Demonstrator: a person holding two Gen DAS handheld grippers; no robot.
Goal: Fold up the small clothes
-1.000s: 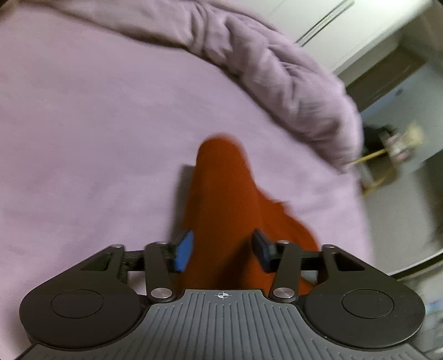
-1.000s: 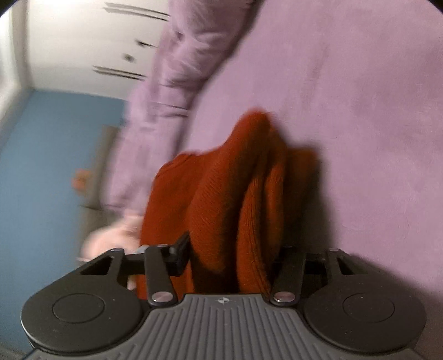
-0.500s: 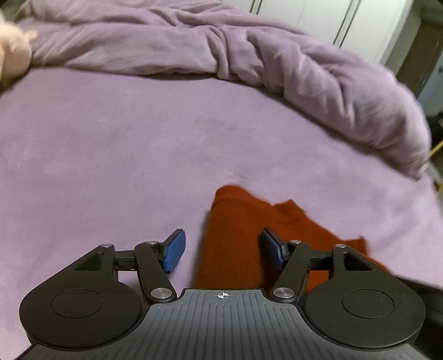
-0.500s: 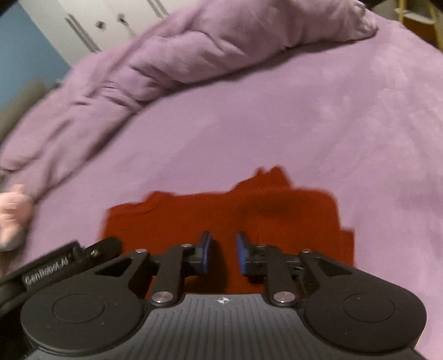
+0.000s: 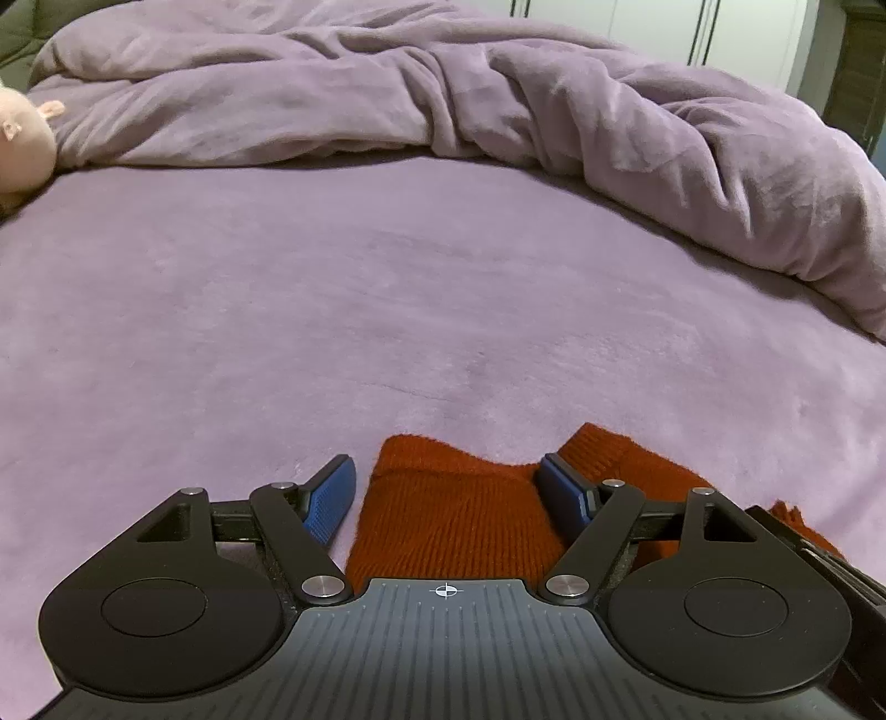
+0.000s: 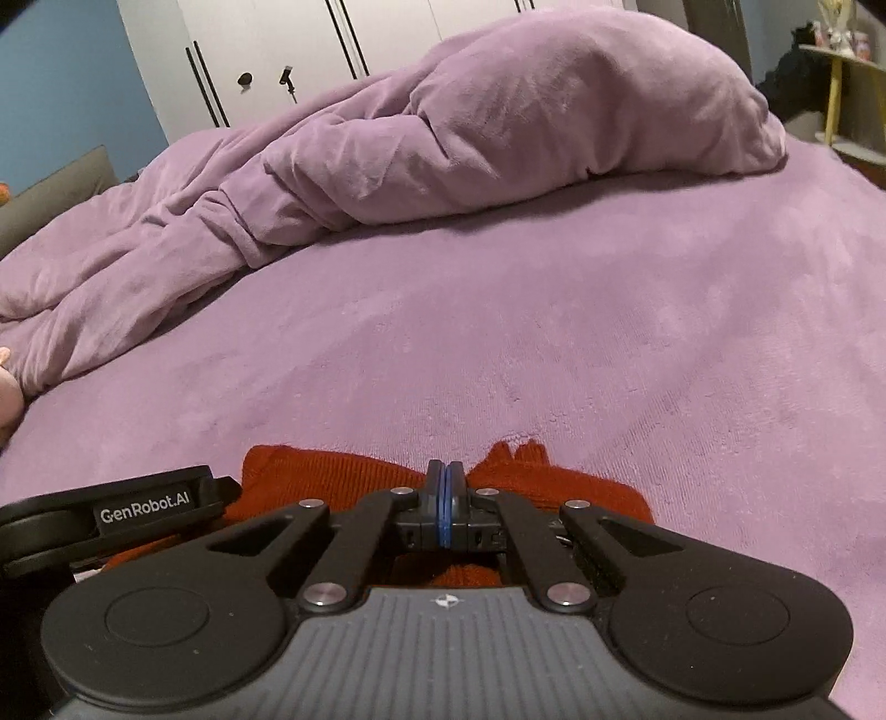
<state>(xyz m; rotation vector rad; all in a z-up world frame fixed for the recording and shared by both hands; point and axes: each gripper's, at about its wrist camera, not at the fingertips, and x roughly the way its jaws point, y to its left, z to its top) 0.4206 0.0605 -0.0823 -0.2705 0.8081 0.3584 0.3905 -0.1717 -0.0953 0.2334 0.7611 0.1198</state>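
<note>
The left gripper (image 5: 449, 481) is standing with its blue pads spread wide, its jaws having just been opening; the rust-red knitted garment (image 5: 459, 515) is lying between them, and neither pad is pressing on it. The right gripper (image 6: 446, 487) is holding its pads pressed flat together above the same garment (image 6: 343, 471), with nothing visibly pinched between them. The garment is lying flat on the near part of the lilac bed cover (image 5: 387, 288), just beneath both tools. Farther off, a crumpled lilac duvet (image 5: 498, 105) is running across the far side of the bed. A pale pink soft toy (image 5: 22, 144) is sitting at the far left edge. White wardrobe doors (image 6: 288, 50) are standing behind.
</note>
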